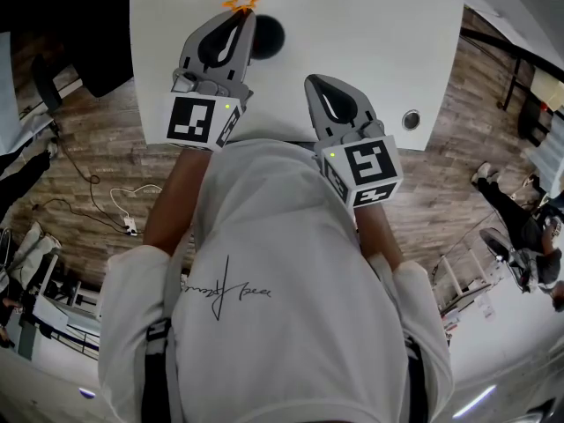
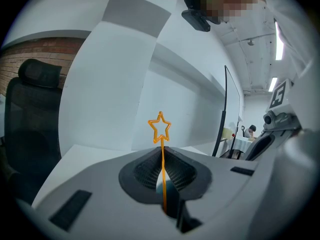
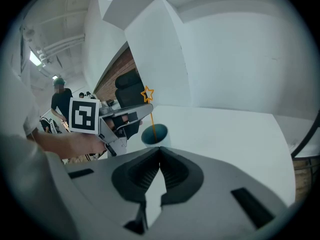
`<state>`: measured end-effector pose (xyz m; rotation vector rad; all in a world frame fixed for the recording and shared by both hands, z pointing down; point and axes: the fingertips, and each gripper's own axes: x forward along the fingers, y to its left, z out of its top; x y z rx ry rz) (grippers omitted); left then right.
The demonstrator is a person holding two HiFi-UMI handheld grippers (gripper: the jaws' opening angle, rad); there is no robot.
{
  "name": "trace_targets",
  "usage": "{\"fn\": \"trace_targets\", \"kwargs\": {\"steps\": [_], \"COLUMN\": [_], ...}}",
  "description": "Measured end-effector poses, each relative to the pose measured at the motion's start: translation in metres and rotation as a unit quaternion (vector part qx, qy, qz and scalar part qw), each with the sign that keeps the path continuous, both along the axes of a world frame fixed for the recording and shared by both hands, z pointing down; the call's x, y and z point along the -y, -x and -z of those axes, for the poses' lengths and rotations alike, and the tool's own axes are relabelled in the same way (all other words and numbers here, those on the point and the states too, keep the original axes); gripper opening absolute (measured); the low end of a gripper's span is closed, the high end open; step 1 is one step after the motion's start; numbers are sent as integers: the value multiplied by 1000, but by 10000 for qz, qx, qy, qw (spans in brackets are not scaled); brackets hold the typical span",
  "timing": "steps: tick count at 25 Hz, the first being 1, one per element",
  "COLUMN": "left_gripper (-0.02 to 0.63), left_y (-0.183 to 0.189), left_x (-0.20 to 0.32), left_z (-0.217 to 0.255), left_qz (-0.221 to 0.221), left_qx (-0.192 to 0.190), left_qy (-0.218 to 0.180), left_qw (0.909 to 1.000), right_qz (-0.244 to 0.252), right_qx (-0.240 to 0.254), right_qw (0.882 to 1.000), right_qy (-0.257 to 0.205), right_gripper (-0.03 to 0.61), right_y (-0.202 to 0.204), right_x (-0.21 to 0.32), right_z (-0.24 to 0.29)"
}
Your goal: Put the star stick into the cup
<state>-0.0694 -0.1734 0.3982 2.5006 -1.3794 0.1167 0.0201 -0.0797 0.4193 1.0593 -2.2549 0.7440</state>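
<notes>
The orange star stick (image 2: 159,126) stands upright between the jaws of my left gripper (image 2: 161,151), which is shut on its thin shaft. In the head view the left gripper (image 1: 244,16) hangs over the white table (image 1: 370,25), with the star stick (image 1: 241,3) at its tip and the dark cup (image 1: 267,38) just to its right. In the right gripper view the stick (image 3: 147,94) runs down from the left gripper (image 3: 149,110) into the mouth of the teal cup (image 3: 154,134). My right gripper (image 1: 315,81) is shut and empty, nearer the table's front edge (image 3: 159,150).
A round metal grommet (image 1: 411,119) sits near the table's front right corner. A black office chair (image 2: 30,119) stands left of the table. Cables (image 1: 123,210) lie on the wooden floor, and a person (image 1: 515,214) is at the right.
</notes>
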Motion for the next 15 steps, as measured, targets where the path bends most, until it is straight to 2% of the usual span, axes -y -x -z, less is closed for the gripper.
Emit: {"fn": "trace_targets", "kwargs": {"steps": [15], "left_gripper": [18], "left_y": [-2], "left_x": [-1], "left_z": [-2], "left_qz": [-68], "left_qx": [-42], "left_qy": [124], "left_qw": [9999], "right_qz": [8], "right_qx": [14], "right_qw": [10000], "right_qy": [-34], "right_gripper": [6], "right_y": [0], "right_x": [-1], "right_z": [4]}}
